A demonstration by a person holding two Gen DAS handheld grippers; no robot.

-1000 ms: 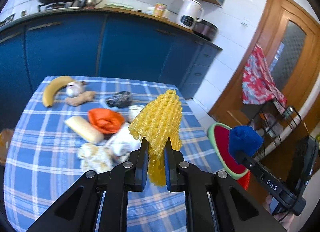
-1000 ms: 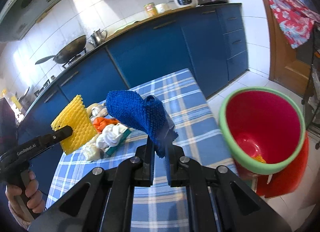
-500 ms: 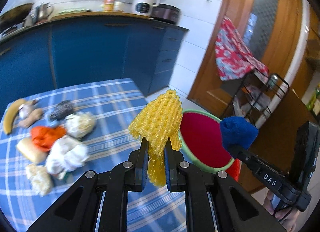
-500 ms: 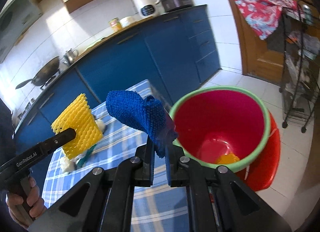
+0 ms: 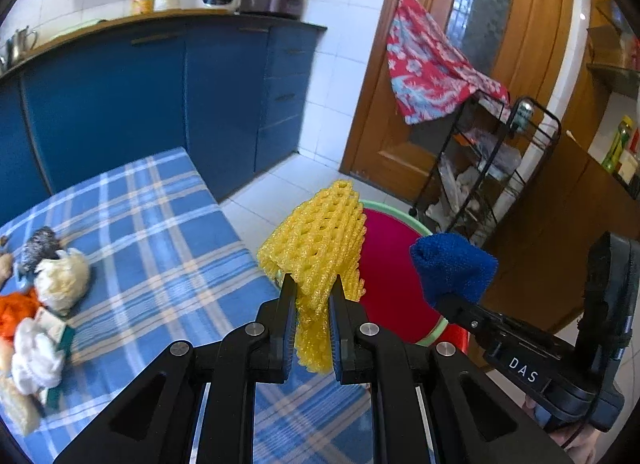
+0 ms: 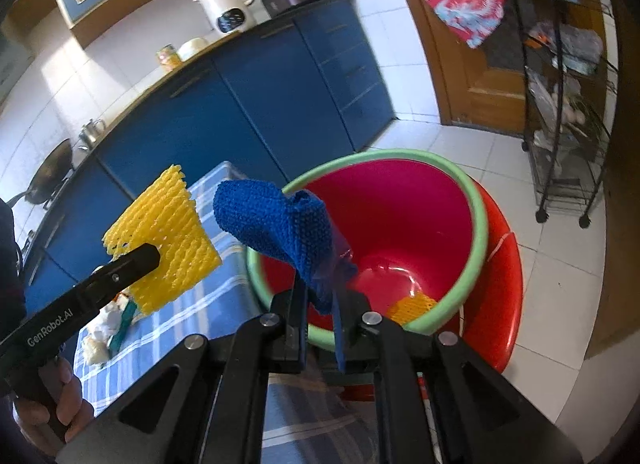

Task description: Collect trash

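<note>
My left gripper [image 5: 313,296] is shut on a yellow foam fruit net [image 5: 316,240] and holds it up at the table's right edge, in front of the red bin. It also shows in the right wrist view [image 6: 160,240]. My right gripper [image 6: 320,296] is shut on a blue knitted cloth [image 6: 276,223], held over the near rim of the red bin with a green rim [image 6: 400,223]. The cloth also shows in the left wrist view [image 5: 452,268]. A yellow net piece [image 6: 412,306] lies in the bin's bottom.
Several scraps lie on the blue checked table [image 5: 160,248]: a white crumpled wad [image 5: 62,278], an orange piece [image 5: 16,308], a grey lump [image 5: 40,244]. A black wire rack [image 6: 568,103] stands on the tiled floor beyond the bin. Blue cabinets [image 5: 140,95] are behind.
Both grippers have swung right from the table toward the bin with their loads. The bin now fills more of the right wrist view; the scraps have slid left.
</note>
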